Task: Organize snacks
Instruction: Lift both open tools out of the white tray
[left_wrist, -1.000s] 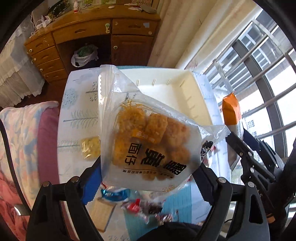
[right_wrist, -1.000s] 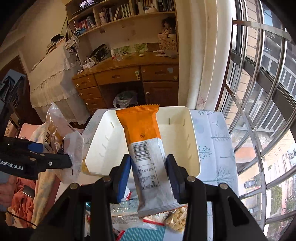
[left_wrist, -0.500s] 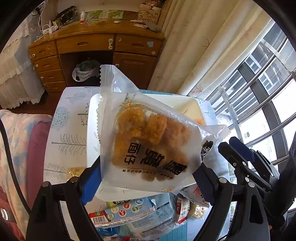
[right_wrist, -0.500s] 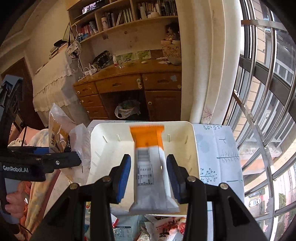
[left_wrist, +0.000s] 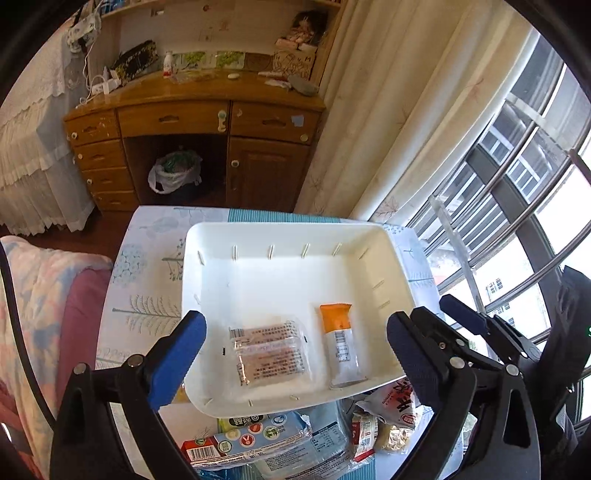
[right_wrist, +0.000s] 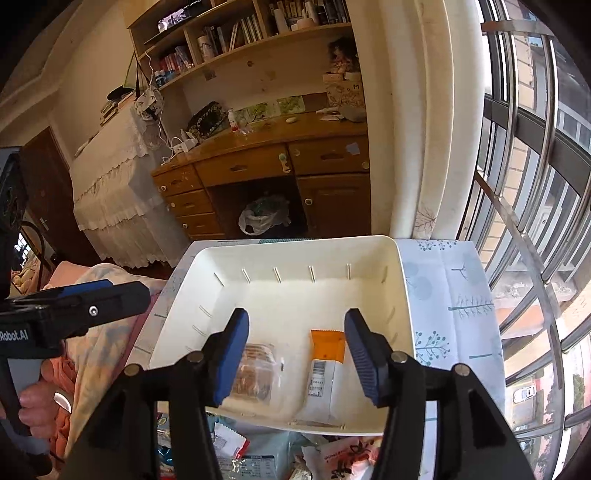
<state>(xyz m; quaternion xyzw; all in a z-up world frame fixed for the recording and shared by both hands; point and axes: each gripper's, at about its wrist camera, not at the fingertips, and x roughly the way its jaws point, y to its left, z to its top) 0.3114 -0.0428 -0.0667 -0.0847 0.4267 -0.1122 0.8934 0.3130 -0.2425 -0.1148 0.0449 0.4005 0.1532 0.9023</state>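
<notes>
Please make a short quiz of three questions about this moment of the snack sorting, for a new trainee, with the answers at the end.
1. True or false: both snack packets in the white bin lie near its front wall.
2. Which packet lies nearer the window side? A: clear cracker packet; B: orange and white bar
3. Fill in: the snacks not yet sorted lie on the table in ____ of the bin.

Key
1. True.
2. B.
3. Front. The loose snack pile is under the left gripper. Its jaws and those of the right gripper are opening, with nothing gripped.
</notes>
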